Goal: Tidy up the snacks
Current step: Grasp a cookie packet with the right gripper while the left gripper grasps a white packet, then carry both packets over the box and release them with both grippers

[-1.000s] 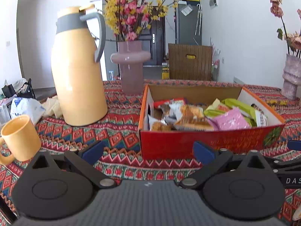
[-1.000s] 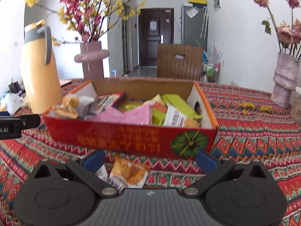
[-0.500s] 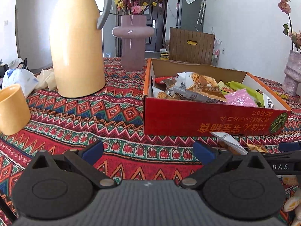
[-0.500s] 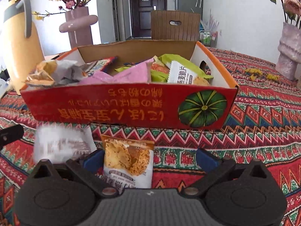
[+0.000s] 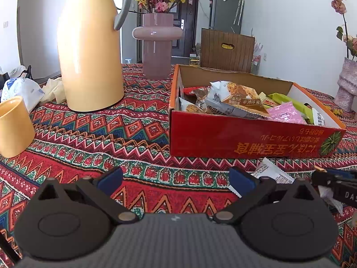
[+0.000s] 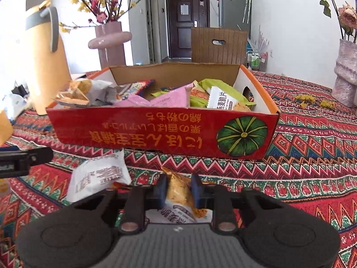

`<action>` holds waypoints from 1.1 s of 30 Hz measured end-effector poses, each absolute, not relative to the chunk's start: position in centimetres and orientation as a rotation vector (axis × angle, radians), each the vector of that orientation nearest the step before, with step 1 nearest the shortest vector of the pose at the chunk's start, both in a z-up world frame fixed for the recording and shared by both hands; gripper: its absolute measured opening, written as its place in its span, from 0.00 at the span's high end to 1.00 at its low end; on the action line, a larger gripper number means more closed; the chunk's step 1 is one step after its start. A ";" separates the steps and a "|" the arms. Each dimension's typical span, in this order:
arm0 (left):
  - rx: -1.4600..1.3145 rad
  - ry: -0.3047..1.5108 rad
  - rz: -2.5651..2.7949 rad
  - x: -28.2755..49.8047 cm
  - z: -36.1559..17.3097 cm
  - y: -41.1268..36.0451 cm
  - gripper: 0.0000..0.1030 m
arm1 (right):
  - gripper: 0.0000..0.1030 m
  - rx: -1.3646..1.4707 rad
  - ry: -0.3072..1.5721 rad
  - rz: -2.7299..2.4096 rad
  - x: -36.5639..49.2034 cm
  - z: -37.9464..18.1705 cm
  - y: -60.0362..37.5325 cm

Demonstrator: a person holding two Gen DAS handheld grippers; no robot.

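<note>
Patterned red tablecloth, white-walled room

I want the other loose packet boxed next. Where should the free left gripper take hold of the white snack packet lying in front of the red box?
Probably the white packet is best taken by its raised crimped edge nearest the red box, coming in low from the left gripper's side. It lies tilted on the tablecloth with that edge lifted, so the fingers can close across the thin seam.
</note>
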State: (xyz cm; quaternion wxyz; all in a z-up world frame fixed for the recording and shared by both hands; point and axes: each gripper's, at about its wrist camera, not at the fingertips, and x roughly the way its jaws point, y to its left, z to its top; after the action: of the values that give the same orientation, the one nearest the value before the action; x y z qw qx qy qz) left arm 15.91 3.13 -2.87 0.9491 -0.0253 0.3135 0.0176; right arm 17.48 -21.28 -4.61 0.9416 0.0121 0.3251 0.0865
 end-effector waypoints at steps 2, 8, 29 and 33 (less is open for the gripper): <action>-0.033 0.649 0.011 15.8 -2.4 2.6 0.00 | 0.82 0.036 0.641 0.171 16.8 -4.2 -22.0; 0.078 0.681 -0.107 16.2 -1.2 -1.4 0.00 | 0.84 0.086 0.601 0.145 15.8 -3.7 -24.1; 0.109 0.807 -0.280 18.4 -3.6 -5.8 0.58 | 0.84 0.146 0.519 0.142 14.7 -2.6 -26.8; 0.086 0.759 -0.288 17.3 -2.3 -5.8 0.58 | 0.84 0.146 0.506 0.147 14.6 -2.3 -26.7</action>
State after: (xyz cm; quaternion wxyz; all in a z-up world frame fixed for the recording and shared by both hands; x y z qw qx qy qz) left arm 17.31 -5.77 -2.27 0.9178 0.0419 0.3692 -0.1401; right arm 14.57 -26.67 -2.28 0.9628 0.0722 0.2500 0.0727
